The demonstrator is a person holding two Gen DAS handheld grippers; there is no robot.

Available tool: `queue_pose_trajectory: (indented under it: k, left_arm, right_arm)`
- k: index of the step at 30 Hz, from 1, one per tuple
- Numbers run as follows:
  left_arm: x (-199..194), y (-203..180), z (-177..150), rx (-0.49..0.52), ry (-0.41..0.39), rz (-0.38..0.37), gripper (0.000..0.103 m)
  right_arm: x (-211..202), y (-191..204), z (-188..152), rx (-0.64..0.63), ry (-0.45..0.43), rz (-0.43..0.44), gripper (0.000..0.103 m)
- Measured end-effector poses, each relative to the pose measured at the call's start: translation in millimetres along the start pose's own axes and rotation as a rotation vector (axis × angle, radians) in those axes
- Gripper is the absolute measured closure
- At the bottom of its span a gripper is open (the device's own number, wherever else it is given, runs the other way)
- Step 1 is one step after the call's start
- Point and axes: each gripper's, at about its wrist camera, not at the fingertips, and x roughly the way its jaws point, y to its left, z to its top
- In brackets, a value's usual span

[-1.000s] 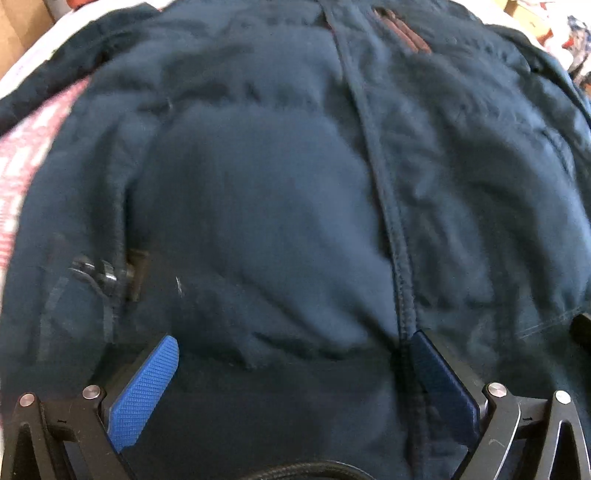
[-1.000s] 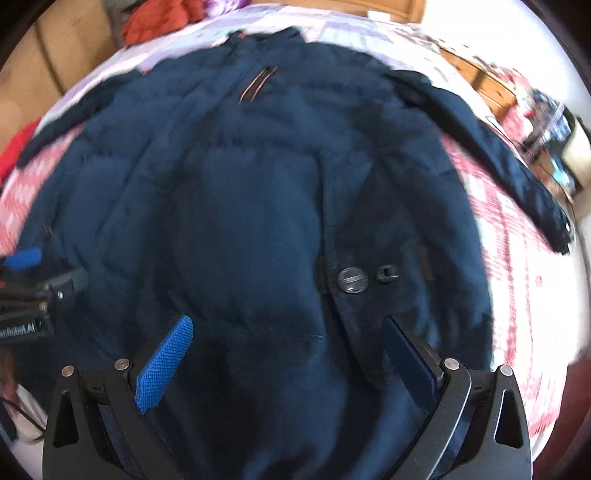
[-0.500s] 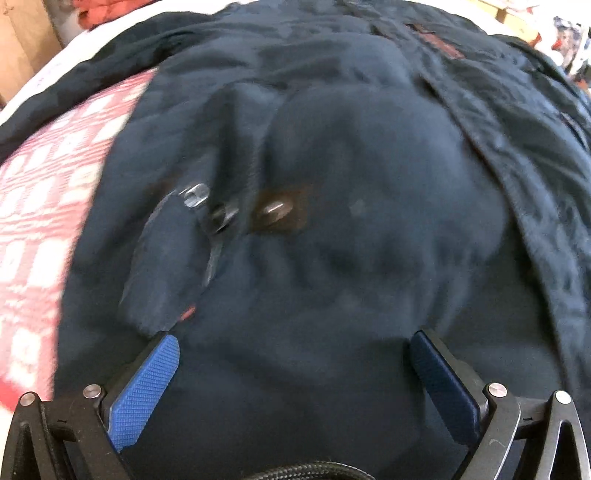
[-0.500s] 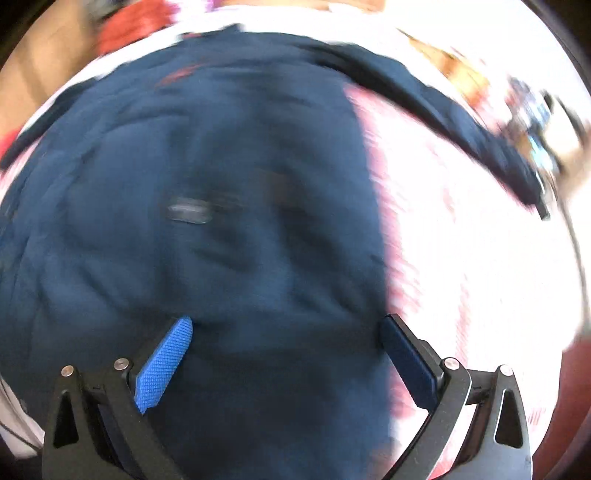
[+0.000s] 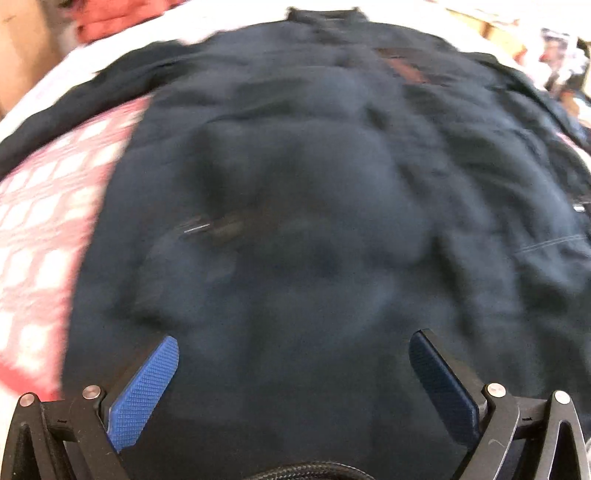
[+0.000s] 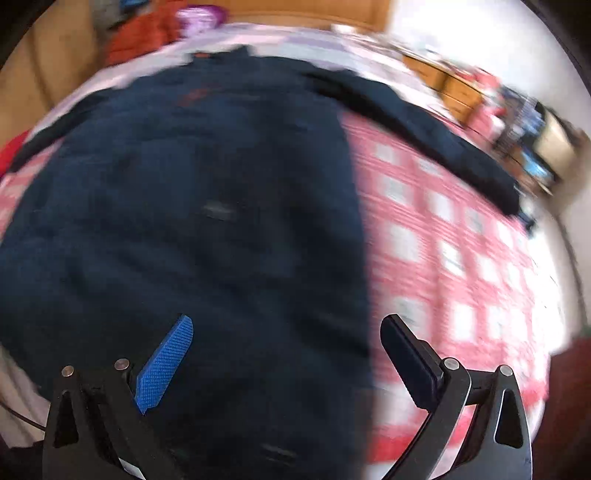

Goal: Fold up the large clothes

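Note:
A large dark navy jacket (image 5: 314, 192) lies spread flat on a bed, collar at the far end, with a brown chest strip (image 5: 406, 68). My left gripper (image 5: 293, 349) hovers open over the jacket's lower left part, nothing between its blue pads. In the right wrist view the same jacket (image 6: 192, 206) fills the left and middle, its right sleeve (image 6: 424, 133) stretched out to the far right. My right gripper (image 6: 286, 332) hangs open above the jacket's right side edge near the hem, holding nothing. Both views are motion-blurred.
The bed has a pink and white checked cover (image 6: 454, 258), bare to the right of the jacket and also at the left (image 5: 40, 206). Red-orange clothes (image 6: 144, 33) sit at the far head end. A wooden dresser with clutter (image 6: 476, 92) stands at the right.
Both grippers swung outward and pulled back: the left view now shows the jacket's left edge and the checked cover, the right view the right edge and sleeve. Both stayed open.

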Motion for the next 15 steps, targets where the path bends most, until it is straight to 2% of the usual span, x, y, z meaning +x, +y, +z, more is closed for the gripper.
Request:
queue_pose_trajectory:
  k: [3,6,9,11,12,14,15]
  left_arm:
    - [15,-24,23,0.009,-0.014,-0.049,0.000]
    - [38,-24,47,0.008,-0.017,-0.034,0.000]
    - [65,3,58,-0.026,0.023,0.007,0.000]
    - [65,19,56,-0.029,0.022,-0.080,0.000]
    - [63,19,54,0.014,0.023,-0.092,0.000]
    - [55,17,47,0.088,0.019,-0.018,0.000]
    - [52,22,44,0.093,0.015,-0.018,0.000]
  right_arm:
    - [26,41,30,-0.058,0.005,0.080,0.000]
    - [54,64,59,-0.122,0.014,0.109,0.000]
    - [82,52,79,-0.129,0.051,0.085,0.000]
    - [94,27,85,-0.106,0.075,0.116,0.000]
    - [96,16,87,-0.104,0.075,0.114,0.000]
    - [88,-4,86,-0.120,0.048,0.113,0.003]
    - [84,-10,82,-0.127,0.048,0.111,0.003]
